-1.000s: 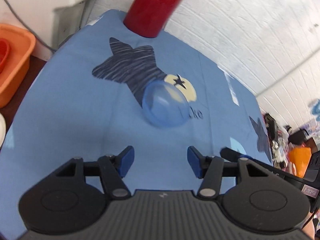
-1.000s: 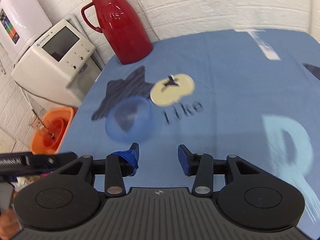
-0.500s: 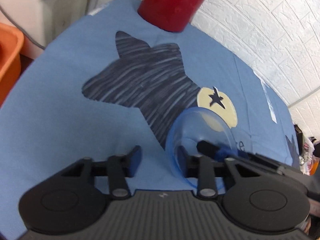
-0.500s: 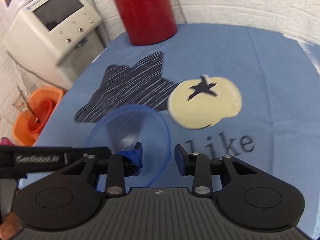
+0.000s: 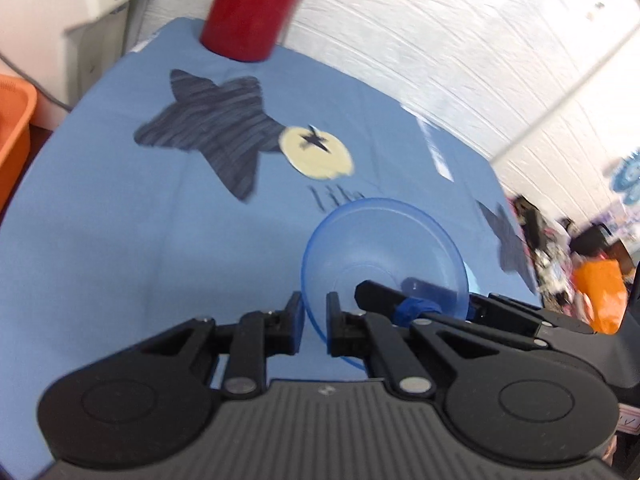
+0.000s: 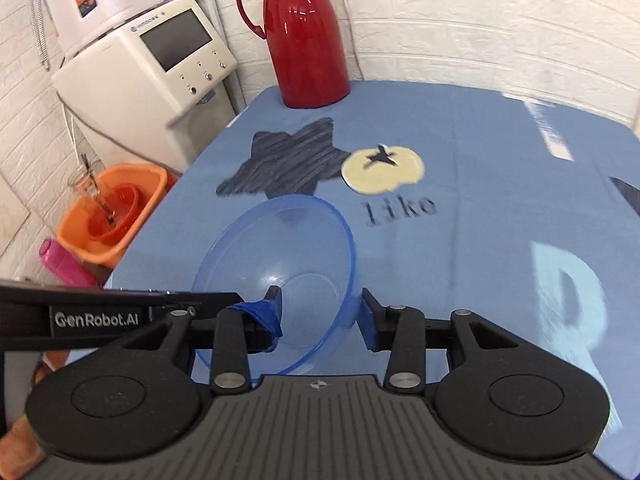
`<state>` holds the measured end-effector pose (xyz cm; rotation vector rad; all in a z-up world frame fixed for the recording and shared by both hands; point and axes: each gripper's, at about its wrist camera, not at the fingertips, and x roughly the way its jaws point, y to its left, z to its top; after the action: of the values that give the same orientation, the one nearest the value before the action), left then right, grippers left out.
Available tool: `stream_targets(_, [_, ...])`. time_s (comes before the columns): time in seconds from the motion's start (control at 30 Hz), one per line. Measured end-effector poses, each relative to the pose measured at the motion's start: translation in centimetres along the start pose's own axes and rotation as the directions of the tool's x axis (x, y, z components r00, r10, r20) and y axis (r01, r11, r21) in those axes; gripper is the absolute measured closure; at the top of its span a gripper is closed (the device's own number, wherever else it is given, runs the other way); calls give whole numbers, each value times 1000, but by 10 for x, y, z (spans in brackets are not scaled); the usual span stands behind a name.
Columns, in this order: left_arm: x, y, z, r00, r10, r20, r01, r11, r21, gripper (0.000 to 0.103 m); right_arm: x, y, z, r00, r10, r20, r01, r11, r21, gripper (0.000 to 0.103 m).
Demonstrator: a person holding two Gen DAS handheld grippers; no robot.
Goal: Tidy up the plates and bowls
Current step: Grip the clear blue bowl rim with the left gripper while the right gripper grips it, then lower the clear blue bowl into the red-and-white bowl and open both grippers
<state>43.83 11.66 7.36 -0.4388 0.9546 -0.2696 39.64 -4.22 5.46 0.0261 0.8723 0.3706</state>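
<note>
A: Nearest first. Left gripper (image 5: 314, 314): jaws narrowed onto the rim of the blue bowl (image 5: 384, 256), one finger outside the wall, one inside. Pinched on it.

B: And the right gripper (image 6: 322, 312)?

A: Jaws spread wide. Its left finger, wrapped in blue tape, sits inside the bowl (image 6: 288, 264); the other finger is just outside the rim. Whether that outer pad touches the wall, cannot tell. Not clamped.

B: Bowl's position?

A: Tilted on edge between the two grippers, opening turned toward the left wrist camera, above the blue tablecloth (image 6: 480, 240). Whether its lower rim rests on the cloth is hidden behind the gripper bodies.

B: What crowds it?

A: The right gripper's arm crosses the lower right of the left wrist view and covers part of the bowl's rim. In the right wrist view the left gripper's black bar, lettered "GenRobot.AI", comes in from the left.

B: Farther out?

A: Printed on the cloth: a dark star, a cream circle, the word "like". Beyond, a red thermos jug (image 6: 304, 40) stands upright at the table's back edge by the white brick wall. Left of the table, a white appliance with a screen (image 6: 160, 60), and lower down an orange basin (image 6: 120, 216) holding a red bowl and a glass. A pink bottle (image 6: 64, 264) lies near it.

B: Unclear bits?

A: Far right of the left wrist view is blurred clutter; unreadable.
</note>
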Motion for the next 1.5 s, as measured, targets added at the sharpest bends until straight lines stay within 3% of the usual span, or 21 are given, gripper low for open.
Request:
stream_targets(0.2, [-27,-62,-93,996,-37,-78,48,990,134,103,-71,-24,-93,998,-44,-50,48,996,73,76])
stream_targets(0.3, [-26,-85,-136,993,-35,-114,57,978,201,103,-86,-35,-133,995,-64,-81,73,991,116,76])
stream_targets(0.43, [-17,-95,-170,988,-16,-151,51,971,233,103,-87,-44,-159,993,-66,-101,80,987,142,77])
stream_targets(0.63, [-10,-92,-178,989,-22,-147,58,968,243,100,-82,-52,-165,995,-55,-83,68,984,162,77])
stream_targets(0.67, [-12,-92,-178,989,-23,-147,59,966,250,92,-83,-54,-165,995,-58,-82,71,983,168,78])
stream_targets(0.77, [-17,-93,-176,994,40,-105,-10,961,276,50,-91,-62,-171,997,-36,-75,50,979,198,78])
stream_targets(0.8, [-19,-90,-174,995,33,-96,-6,961,277,43,-92,-62,-170,997,-35,-74,50,978,202,78])
stream_targets(1.03, [-32,-76,-167,996,12,-88,9,972,236,43,-111,-58,-162,995,-93,-45,99,985,141,77])
stream_targets(1.2, [-46,-75,-169,998,-23,-64,37,974,223,42,-129,-65,-164,996,-93,13,89,980,177,76])
stream_targets(1.37, [-60,-83,-180,998,-53,-34,60,965,257,39,-136,-66,-175,995,-83,52,71,979,191,76])
stream_targets(1.5, [-63,-87,-187,997,-67,-36,74,958,275,38,-135,-74,-173,988,-126,84,108,976,188,75])
